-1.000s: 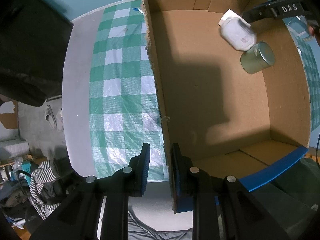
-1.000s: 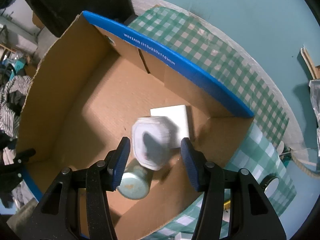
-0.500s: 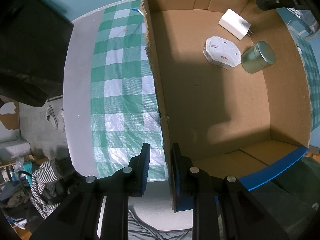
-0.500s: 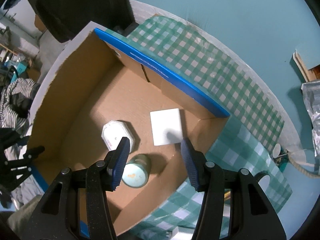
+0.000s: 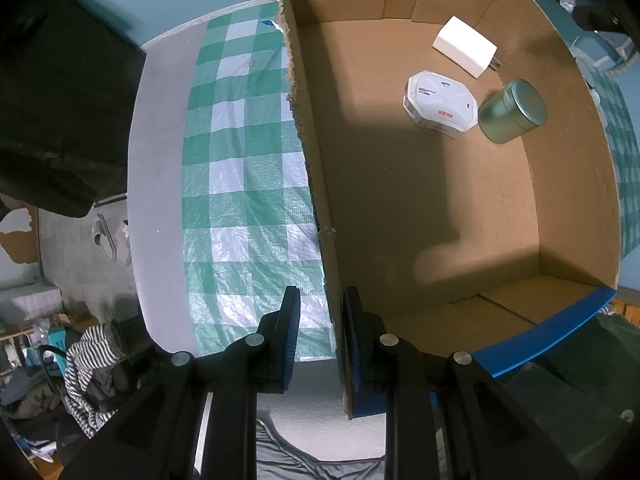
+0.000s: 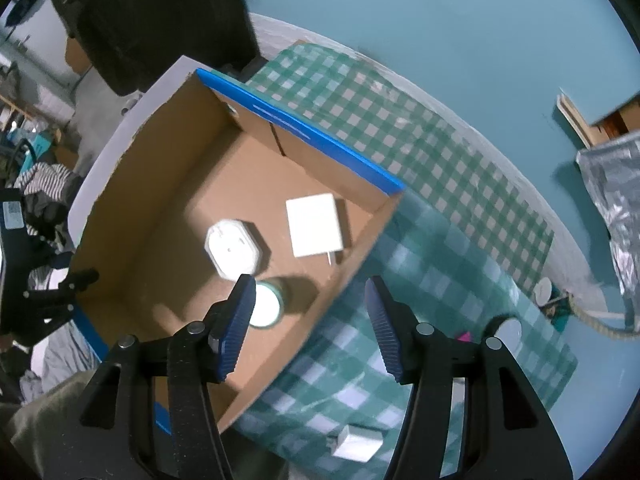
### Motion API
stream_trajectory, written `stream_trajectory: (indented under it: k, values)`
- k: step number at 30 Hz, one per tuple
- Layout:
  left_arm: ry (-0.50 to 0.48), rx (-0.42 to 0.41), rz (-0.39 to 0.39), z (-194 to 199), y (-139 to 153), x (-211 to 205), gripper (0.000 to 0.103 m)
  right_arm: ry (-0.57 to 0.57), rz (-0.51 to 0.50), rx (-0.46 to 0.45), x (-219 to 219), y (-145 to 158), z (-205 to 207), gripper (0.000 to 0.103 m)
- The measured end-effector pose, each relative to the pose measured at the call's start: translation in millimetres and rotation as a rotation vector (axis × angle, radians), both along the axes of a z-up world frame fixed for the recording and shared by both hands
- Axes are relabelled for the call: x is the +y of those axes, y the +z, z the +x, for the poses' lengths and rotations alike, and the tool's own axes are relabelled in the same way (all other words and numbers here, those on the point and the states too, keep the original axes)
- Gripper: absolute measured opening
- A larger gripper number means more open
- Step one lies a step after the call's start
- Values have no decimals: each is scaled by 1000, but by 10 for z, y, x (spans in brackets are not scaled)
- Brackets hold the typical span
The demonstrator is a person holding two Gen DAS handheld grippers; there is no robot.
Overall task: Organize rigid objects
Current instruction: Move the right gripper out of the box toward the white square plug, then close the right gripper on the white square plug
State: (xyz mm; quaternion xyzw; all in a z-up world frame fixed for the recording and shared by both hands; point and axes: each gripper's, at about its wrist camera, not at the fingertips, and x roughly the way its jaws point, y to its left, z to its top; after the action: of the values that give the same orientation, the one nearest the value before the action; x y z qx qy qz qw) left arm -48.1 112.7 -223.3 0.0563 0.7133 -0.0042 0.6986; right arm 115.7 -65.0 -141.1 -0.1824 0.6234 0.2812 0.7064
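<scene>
An open cardboard box point(image 5: 436, 208) with blue edges sits on the green checked cloth point(image 5: 244, 168); it also shows in the right wrist view point(image 6: 168, 216). Inside lie a white octagonal box point(image 5: 440, 104) point(image 6: 234, 250), a white charger block point(image 5: 466, 46) point(image 6: 314, 224) and a green round tin point(image 5: 512, 111) point(image 6: 266, 308). My left gripper point(image 5: 320, 334) is shut on the box's near side wall. My right gripper point(image 6: 310, 324) is open and empty, high above the box's right wall.
A small white plug point(image 6: 358, 448) lies on the cloth below the right gripper. A round lid point(image 6: 506, 330), a pink item point(image 6: 464, 336) and a rope point(image 6: 600, 320) lie at the right. A silver bag point(image 6: 612, 196) stands farther right. Striped clothes point(image 5: 92, 364) lie beyond the table edge.
The right gripper let the white octagonal box drop into the cardboard box, then rose and drew back to the right. The left gripper has not moved.
</scene>
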Motion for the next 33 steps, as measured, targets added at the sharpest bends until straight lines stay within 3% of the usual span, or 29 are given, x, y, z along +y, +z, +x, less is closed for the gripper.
stream_trajectory:
  k: [13, 22, 33]
  values:
    - [-35, 4, -6, -5, 19, -21, 22, -113, -30, 19, -578, -81, -305, 63]
    - [-68, 9, -3, 0, 42, -56, 22, -238, -78, 111, -1195, -473, -626, 64]
    - [-76, 14, -4, 11, 46, -79, 22, -330, -100, 186, -1530, -975, -968, 64]
